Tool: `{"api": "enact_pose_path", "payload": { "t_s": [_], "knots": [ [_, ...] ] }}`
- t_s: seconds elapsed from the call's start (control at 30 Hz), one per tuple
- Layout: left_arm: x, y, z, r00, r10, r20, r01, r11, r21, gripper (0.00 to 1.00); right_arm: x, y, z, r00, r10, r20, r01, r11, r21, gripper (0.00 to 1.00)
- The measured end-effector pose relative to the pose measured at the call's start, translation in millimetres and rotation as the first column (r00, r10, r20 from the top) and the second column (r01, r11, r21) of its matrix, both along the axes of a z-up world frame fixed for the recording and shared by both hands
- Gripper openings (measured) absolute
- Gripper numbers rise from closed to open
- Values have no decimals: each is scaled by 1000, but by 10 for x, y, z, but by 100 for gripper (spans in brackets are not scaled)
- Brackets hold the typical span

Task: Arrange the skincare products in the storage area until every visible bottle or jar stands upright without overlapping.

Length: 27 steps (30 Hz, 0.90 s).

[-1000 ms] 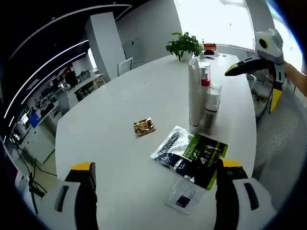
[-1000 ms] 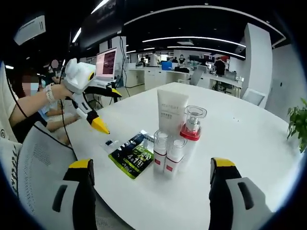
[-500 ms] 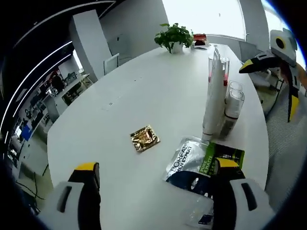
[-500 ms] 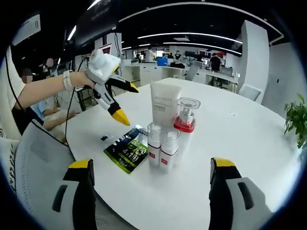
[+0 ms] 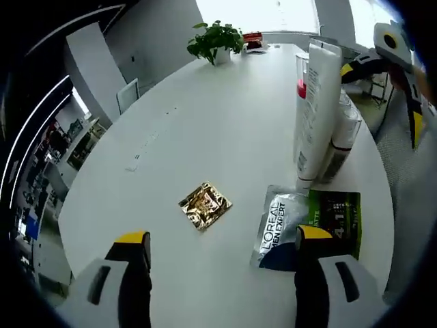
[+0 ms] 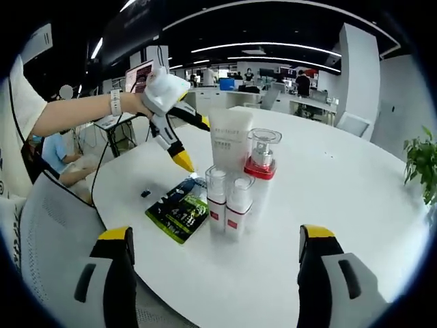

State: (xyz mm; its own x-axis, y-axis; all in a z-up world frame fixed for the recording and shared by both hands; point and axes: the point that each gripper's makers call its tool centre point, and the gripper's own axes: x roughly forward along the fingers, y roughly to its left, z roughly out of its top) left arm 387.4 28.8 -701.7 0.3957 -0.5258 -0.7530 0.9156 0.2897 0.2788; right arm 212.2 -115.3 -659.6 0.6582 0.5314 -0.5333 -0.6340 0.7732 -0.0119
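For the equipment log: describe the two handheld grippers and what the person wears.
Both grippers have white bodies and black jaws tipped yellow. The left gripper shows long tapered jaws. The person's arm carries a white wristband and a short white sleeve.

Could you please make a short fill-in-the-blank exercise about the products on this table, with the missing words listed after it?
1. The tall white tube stands ____ on the table.
2. The pump bottle beside the tube has a ____ collar.
3. The green and black sachet lies ____ on the table.
4. A small ____ packet lies apart from the bottles.

Missing words: upright; red; flat; gold
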Motion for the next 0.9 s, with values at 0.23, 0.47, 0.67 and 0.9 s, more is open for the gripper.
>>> {"api": "enact_pose_path", "payload": {
  "t_s": [0.23, 0.47, 0.67, 0.9],
  "knots": [
    [135, -82, -95, 995, -95, -14, 96, 994, 46, 73, -8, -1, -53, 1000, -4, -17, 4, 1000, -7, 100],
    [175, -180, -212, 962, -274, 6, 269, 948, 171, 67, -36, -67, -120, 999, -32, -38, 32, 999, -7, 100],
    [210, -258, -326, 939, -343, -31, 342, 919, 195, 59, -63, -121, -151, 997, -58, -52, 57, 998, -8, 100],
    [317, -314, -392, 918, -386, -85, 395, 900, 183, 51, -81, -158, -176, 994, -90, -61, 90, 996, 2, 100]
  ]
}}
